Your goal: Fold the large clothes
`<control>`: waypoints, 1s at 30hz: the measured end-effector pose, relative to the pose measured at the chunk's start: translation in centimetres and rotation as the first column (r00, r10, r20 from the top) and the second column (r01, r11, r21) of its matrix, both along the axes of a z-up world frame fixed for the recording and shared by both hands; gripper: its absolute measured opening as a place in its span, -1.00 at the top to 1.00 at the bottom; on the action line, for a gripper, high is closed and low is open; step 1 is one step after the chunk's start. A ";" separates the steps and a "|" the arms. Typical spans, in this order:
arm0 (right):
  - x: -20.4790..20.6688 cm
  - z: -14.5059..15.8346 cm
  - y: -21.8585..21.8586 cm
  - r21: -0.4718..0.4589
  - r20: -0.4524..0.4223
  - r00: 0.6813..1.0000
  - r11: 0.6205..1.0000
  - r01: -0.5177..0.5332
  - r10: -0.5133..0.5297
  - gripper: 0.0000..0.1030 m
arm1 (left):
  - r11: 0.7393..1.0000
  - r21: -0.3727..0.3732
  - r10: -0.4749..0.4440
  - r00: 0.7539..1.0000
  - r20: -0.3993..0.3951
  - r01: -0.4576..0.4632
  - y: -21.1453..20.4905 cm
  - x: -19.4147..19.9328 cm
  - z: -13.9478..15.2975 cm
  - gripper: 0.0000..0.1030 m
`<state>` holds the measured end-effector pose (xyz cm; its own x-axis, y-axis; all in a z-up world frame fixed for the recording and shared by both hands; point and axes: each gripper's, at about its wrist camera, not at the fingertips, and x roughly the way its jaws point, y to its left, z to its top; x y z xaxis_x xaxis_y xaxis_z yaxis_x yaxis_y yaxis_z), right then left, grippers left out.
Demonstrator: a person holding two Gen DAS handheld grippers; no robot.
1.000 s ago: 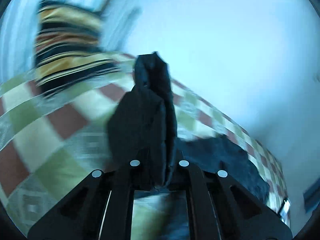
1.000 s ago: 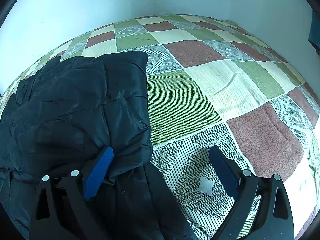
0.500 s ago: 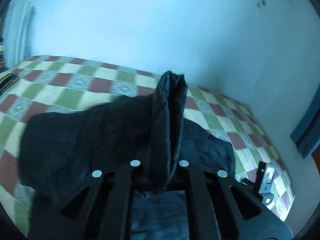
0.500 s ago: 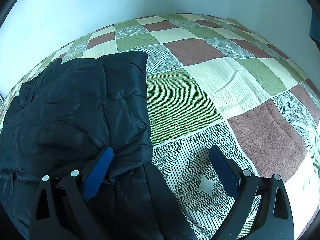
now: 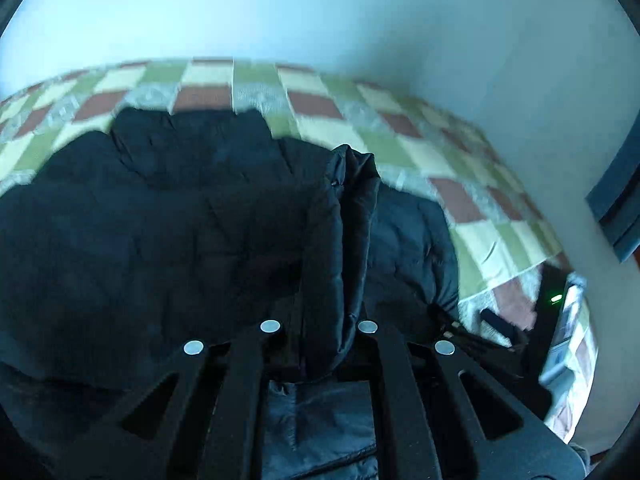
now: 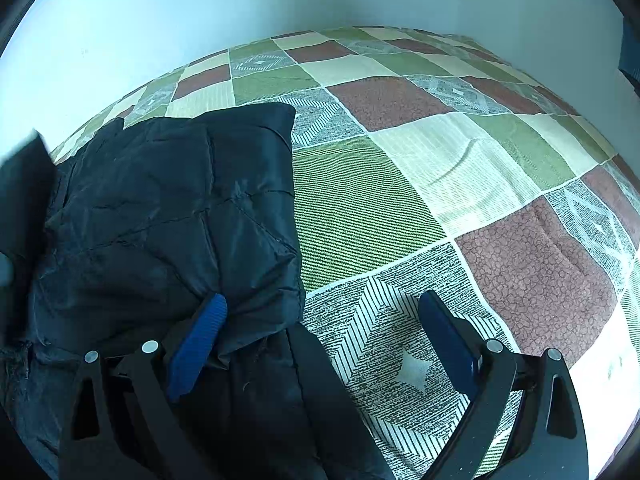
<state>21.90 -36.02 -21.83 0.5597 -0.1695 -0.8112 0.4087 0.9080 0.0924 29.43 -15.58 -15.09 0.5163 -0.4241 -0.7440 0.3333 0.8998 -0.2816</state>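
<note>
Where the two wrist views overlap, the working surface is a bed covered by a patchwork quilt (image 6: 460, 168) of green, cream, rust and grey patterned squares, bounded by a plain pale wall (image 6: 200, 12) that meets it along the far edge.

A black quilted jacket (image 5: 168, 220) lies on the quilt. In the left wrist view it fills the area ahead of and to the left of the left gripper (image 5: 320, 328), whose fingers are drawn close together and pinch a thick fold of the jacket; that fold stands up between the fingers and extends away from the camera. More of the jacket lies ahead and to the right of the pinched fold.

In the right wrist view the right gripper (image 6: 320, 320) is spread wide. Its left blue pad (image 6: 198, 344) rests against the jacket (image 6: 168, 216), while the right blue pad (image 6: 448, 340) sits over bare quilt, apart from the fabric. The jacket's edge runs between the two pads; the jacket occupies the left of this view and open quilt extends ahead and to the right.

Only the left wrist view shows a dark device with a green light (image 5: 556, 300) at far right. Only the right wrist view shows the quilt's printed patterns sharply. A blurred dark shape at the left edge of that view cannot be identified.
</note>
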 end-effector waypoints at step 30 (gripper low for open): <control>0.3 8.4 7.8 -0.034 0.113 0.981 0.988 -0.153 0.156 -0.21 | 0.961 0.105 0.246 0.965 0.090 -0.255 20.8 -1.5 3.1 0.08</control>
<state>22.17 -28.27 -13.41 0.6701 -0.0933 -0.7364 0.2511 0.9621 0.1066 27.92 5.22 -12.00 0.6520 -0.1881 -0.7346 0.1091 0.9819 -0.1546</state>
